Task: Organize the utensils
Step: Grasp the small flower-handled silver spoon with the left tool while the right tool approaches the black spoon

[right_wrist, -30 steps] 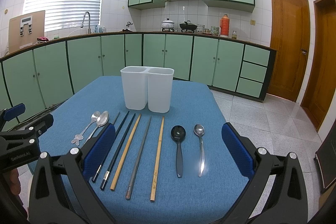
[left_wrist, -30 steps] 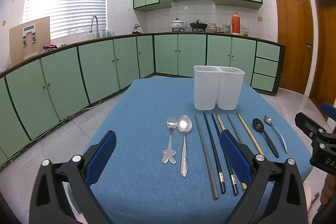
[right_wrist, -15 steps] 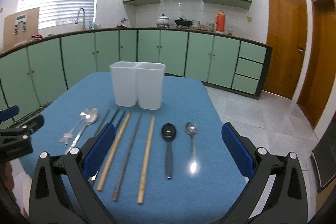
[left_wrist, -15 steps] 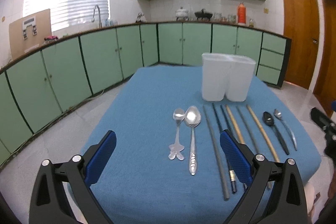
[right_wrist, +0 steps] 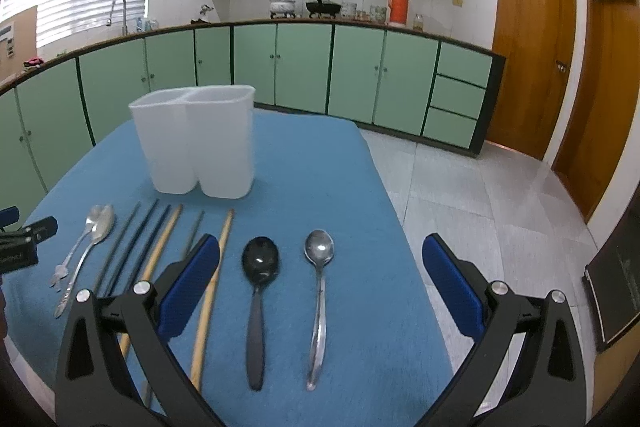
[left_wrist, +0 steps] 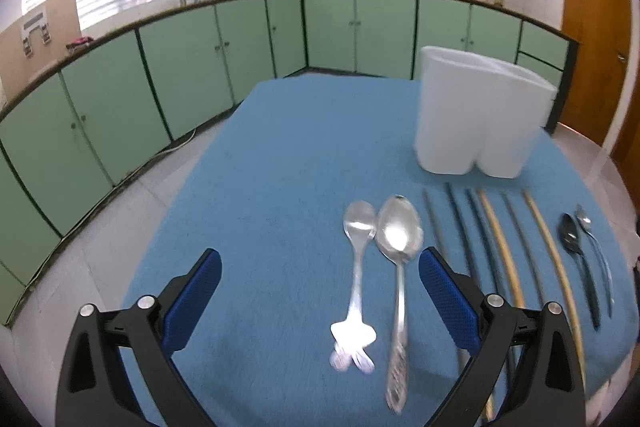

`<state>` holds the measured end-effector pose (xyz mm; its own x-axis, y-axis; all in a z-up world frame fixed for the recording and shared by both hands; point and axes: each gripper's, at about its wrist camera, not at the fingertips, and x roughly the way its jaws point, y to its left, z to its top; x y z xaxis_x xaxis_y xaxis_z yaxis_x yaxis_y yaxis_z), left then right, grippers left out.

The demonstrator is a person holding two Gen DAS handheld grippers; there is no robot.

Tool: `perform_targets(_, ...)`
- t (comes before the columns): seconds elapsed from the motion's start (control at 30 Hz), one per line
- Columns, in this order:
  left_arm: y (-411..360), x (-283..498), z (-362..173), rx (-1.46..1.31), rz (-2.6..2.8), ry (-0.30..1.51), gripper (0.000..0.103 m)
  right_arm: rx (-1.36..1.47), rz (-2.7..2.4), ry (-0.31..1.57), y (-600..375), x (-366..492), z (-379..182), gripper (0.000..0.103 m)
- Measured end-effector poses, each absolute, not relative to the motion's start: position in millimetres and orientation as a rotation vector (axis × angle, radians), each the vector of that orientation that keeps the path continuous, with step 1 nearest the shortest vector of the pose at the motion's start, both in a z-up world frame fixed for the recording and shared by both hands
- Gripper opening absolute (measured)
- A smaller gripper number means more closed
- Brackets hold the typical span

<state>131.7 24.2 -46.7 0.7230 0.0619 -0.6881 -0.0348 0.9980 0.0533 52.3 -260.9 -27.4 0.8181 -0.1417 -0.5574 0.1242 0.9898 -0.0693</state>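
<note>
A white two-compartment holder (left_wrist: 480,115) (right_wrist: 196,143) stands on the blue table (left_wrist: 288,155). In front of it lie a small silver spoon (left_wrist: 356,275), a large silver spoon (left_wrist: 398,267), several dark and wooden chopsticks (left_wrist: 500,247) (right_wrist: 160,247), a black spoon (right_wrist: 258,291) and a silver spoon (right_wrist: 319,287). My left gripper (left_wrist: 320,291) is open and empty, low over the two left spoons. My right gripper (right_wrist: 320,283) is open and empty, over the black and silver spoons. The left gripper's tip shows in the right wrist view (right_wrist: 20,243).
Green kitchen cabinets (right_wrist: 304,67) run along the back and left. Wooden doors (right_wrist: 532,55) are at the right. The tiled floor (right_wrist: 480,195) lies beyond the table's right edge (right_wrist: 384,187).
Both grippers have moved forward and down toward the utensils. The spoons now lie between each gripper's fingers. Nothing has been picked up.
</note>
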Motion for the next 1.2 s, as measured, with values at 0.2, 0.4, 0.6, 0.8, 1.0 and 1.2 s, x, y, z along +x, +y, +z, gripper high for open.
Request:
perform_targets(0.2, 28, 157, -55, 0.020, 0.025, 0.817, 0.096, -0.029, -0.149, 0.623, -268, 69, -35, 0.098)
perform_targets(0.4, 23, 182, -70, 0.026, 0.011, 0.883, 0.078, -0.044, -0.144, 0.626, -268, 76, -39, 0.098)
perform_targets(0.6, 23, 198, -80, 0.035, -0.003, 0.908, 0.073, -0.058, -0.148, 0.636, -270, 86, -43, 0.098)
perform_targets(0.8, 25, 208, -86, 0.019, -0.021, 0.919, 0.070, -0.061, -0.146, 0.644, -269, 95, -47, 0.098)
perform_targets(1.0, 28, 209, -85, 0.002, -0.059, 0.912, 0.049, -0.069, -0.146, 0.669, -269, 102, -54, 0.096)
perform_targets(1.2, 29, 201, -84, -0.021, -0.079, 0.901, 0.026, -0.073, -0.138, 0.695, -267, 105, -57, 0.084)
